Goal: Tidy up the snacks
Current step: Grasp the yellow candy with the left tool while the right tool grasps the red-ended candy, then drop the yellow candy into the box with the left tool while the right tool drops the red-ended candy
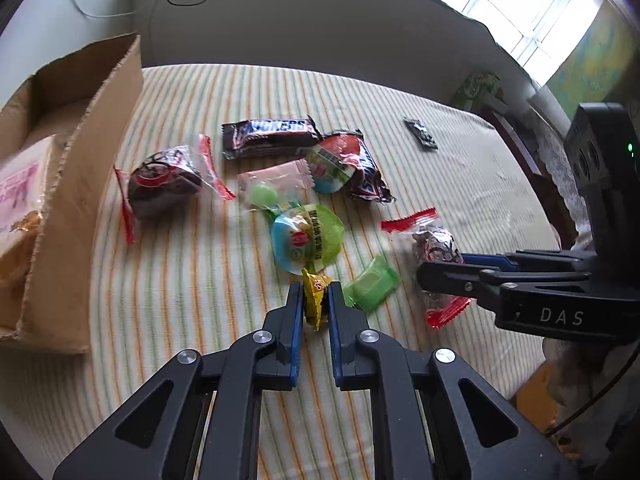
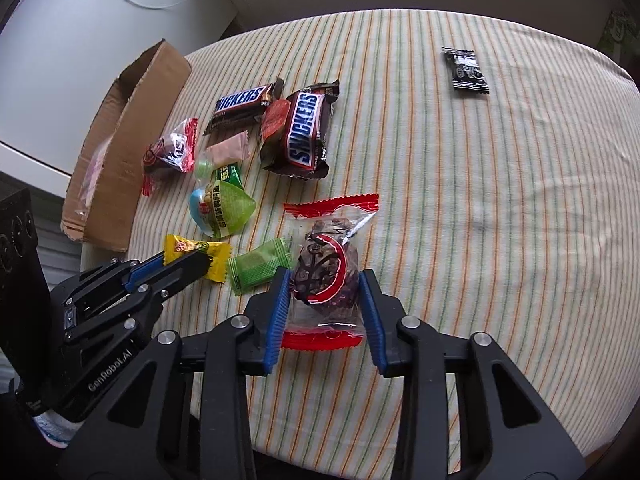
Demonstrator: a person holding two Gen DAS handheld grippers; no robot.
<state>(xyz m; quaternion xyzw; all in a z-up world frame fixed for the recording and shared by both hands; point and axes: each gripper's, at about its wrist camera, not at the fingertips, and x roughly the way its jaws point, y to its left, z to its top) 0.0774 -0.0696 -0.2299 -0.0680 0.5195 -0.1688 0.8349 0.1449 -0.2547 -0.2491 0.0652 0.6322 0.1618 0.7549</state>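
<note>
Currently the small yellow crinkled candy wrapper (image 1: 316, 298) sits right between the left gripper (image 1: 316, 300) pads, at the near edge of the snack pile on the striped tablecloth (image 1: 460, 184). Jaws narrow, both blue pads touching the wrapper's sides, so it is pinched. From the right wrist view the same yellow wrapper (image 2: 188, 254) lies flat on the cloth with the left gripper (image 2: 200, 258) fingertips over its middle.

Right gripper (image 2: 325, 292) straddles the clear red-edged bag of dark dried fruit (image 2: 326, 276). Jaws medium-wide, one blue pad at each side of the bag; left pad looks in contact, cannot tell for the right pad. Bag rests on the cloth, its near red seal between the fingers.

Relative to the yellow wrapper:
- green square foil sachet (image 1: 370, 286) just beside it, on the side toward the dried-fruit bag (image 1: 434, 248)
- round green-and-blue snack cup (image 1: 308, 238) just beyond it, touching or nearly so
- pink translucent candy packet (image 1: 276, 182) and two brown Snickers bars (image 1: 268, 138) farther beyond
- second red-edged dark fruit bag (image 1: 164, 180) beyond and toward the open brown cardboard box (image 1: 80, 184)
- small black sachet (image 1: 420, 134) well apart, alone at the far side

Box stands at the cloth's edge, pink-printed packet (image 1: 20, 192) inside.
</note>
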